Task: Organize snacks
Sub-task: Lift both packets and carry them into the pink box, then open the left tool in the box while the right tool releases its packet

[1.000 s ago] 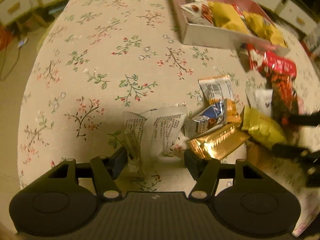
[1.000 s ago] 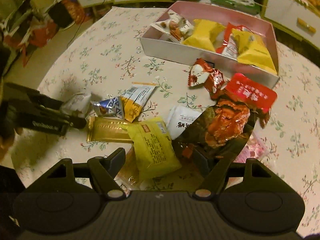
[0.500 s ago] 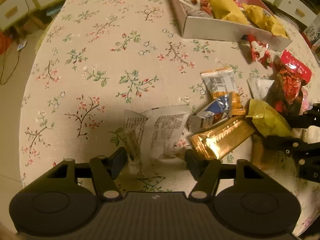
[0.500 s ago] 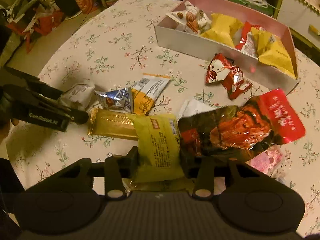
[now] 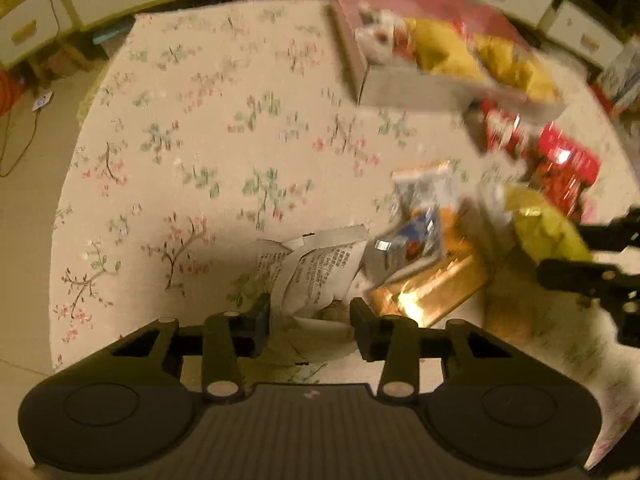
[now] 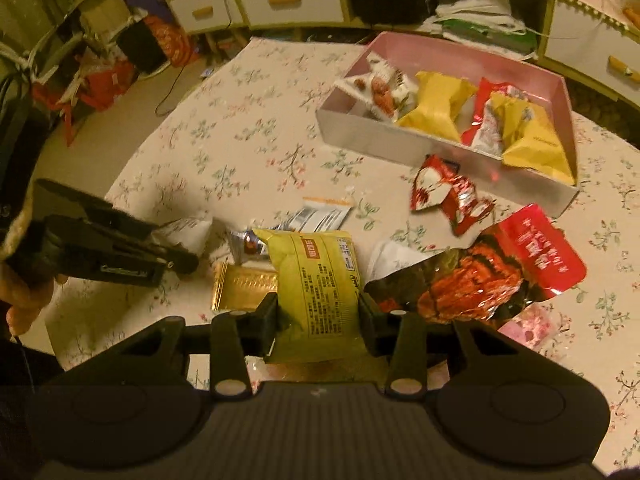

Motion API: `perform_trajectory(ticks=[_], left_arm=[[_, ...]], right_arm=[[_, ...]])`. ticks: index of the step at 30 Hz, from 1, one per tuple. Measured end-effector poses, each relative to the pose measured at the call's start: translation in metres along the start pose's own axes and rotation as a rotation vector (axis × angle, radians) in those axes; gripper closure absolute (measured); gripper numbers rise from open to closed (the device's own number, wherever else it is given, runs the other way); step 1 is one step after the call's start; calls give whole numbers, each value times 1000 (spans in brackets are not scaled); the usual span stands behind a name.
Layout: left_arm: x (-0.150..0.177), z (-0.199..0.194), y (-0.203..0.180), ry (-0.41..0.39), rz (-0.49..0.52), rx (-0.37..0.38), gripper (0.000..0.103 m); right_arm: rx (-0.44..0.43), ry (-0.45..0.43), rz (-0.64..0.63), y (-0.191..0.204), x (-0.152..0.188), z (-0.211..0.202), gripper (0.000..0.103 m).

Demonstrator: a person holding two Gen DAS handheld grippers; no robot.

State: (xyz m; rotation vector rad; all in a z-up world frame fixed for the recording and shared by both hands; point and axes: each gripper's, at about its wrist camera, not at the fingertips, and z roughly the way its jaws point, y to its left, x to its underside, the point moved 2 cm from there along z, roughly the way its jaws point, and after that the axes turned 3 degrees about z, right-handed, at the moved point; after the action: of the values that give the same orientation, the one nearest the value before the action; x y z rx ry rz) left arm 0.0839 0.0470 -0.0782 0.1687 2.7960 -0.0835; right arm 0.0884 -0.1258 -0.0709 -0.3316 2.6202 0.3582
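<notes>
My left gripper (image 5: 311, 318) points down at the flowered table, and its jaws are closing on a crumpled white snack packet (image 5: 320, 272) that its pads squeeze. The left wrist view is motion-blurred. My right gripper (image 6: 318, 312) is shut on a yellow snack packet (image 6: 316, 272), held a little above the pile. The pink box (image 6: 400, 140) stands at the far right of the table and holds several yellow, red and white packets. In the right wrist view the white packet (image 6: 186, 232) shows at the tip of the left gripper.
Loose snacks lie between the grippers: a gold bar (image 6: 244, 284), a blue-silver packet (image 6: 248, 244), a white-orange packet (image 6: 320, 216), a large red packet (image 6: 500, 276) and small red packets (image 6: 448, 192). Drawers and clutter ring the table. A person's hand (image 6: 24, 296) holds the left gripper.
The right gripper closed on the yellow packet and raised it slightly. The left jaws narrowed around the white packet, which has crumpled between them.
</notes>
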Motion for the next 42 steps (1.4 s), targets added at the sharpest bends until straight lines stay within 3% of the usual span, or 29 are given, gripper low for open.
perform_trajectory(ticks=[10, 17, 22, 32, 42], left_arm=[[-18, -33, 17, -131, -106, 35, 56], [-43, -46, 3, -221, -109, 71, 56], [-71, -38, -17, -257, -86, 78, 56], [-133, 8, -64, -278, -27, 109, 56], [-156, 33, -71, -306, 21, 98, 56]], right_arm=[[1, -96, 98, -27, -20, -27, 65], [55, -166, 211, -65, -38, -38, 65], [91, -199, 292, -92, -55, -31, 65], [44, -223, 355, -110, -80, 0, 65], [10, -234, 393, -117, -94, 19, 65]])
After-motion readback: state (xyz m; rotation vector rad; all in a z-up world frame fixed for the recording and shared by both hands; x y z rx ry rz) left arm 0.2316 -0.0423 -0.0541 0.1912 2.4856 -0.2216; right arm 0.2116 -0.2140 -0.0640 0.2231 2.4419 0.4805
